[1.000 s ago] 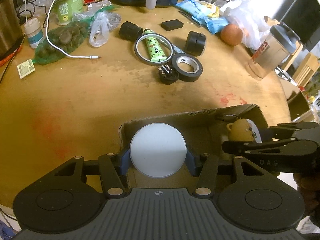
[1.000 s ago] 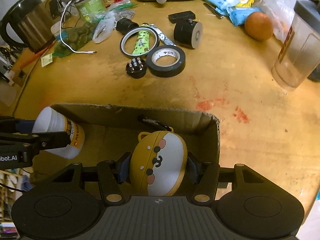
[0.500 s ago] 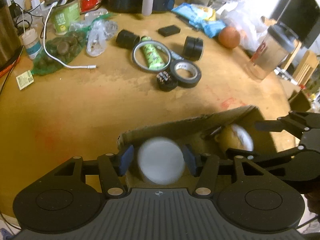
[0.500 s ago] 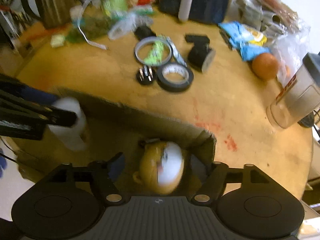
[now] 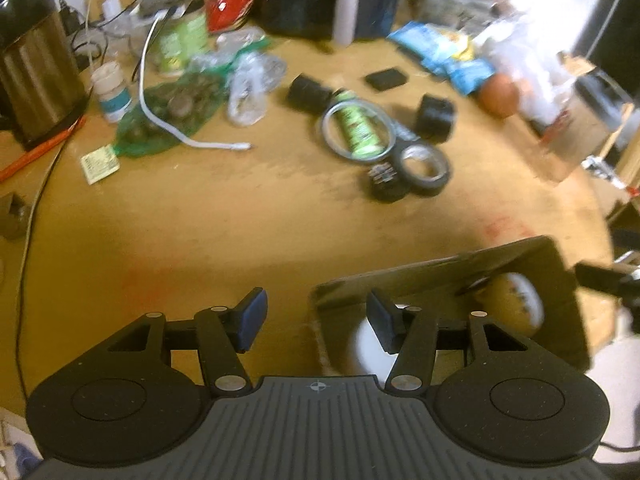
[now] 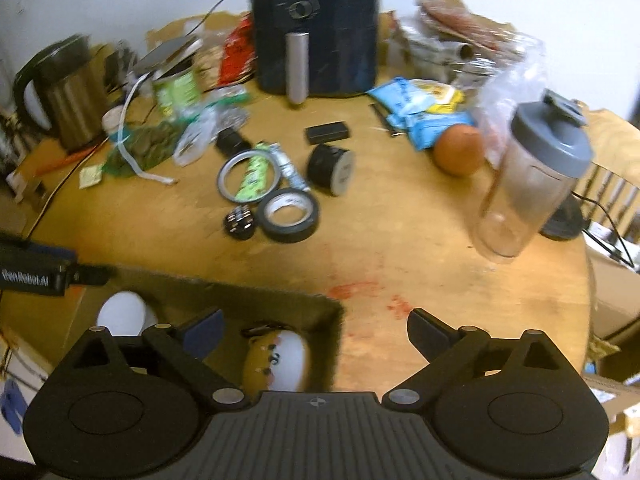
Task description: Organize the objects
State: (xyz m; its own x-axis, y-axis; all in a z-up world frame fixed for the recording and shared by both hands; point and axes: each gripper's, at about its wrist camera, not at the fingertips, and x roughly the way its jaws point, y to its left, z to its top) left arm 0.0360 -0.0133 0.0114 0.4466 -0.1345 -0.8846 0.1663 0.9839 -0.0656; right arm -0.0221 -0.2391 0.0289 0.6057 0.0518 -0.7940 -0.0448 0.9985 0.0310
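Note:
A cardboard box [image 5: 440,268] [image 6: 224,286] sits at the near edge of the round wooden table. Inside it lie a white bottle [image 5: 370,346] [image 6: 122,314] and a yellow-and-white animal-shaped case [image 5: 518,304] [image 6: 280,358]. My left gripper [image 5: 314,318] is open and empty, over the box's left wall. My right gripper [image 6: 316,330] is open and empty, above the box's right wall. Out on the table lie a black tape roll [image 6: 288,214], a grey ring around a green tube [image 6: 248,174], a black plug [image 6: 239,222] and a black cylinder [image 6: 332,168].
A shaker bottle [image 6: 528,184] and an orange [image 6: 460,150] stand at the right. A black air fryer [image 6: 316,28], a kettle [image 6: 68,92], snack bags, a white cable [image 5: 176,128] and a green net bag crowd the back and left.
Both grippers opened and let go: the white bottle and the animal-shaped case now lie in the box. Both grippers pulled back and up; the left one shifted left.

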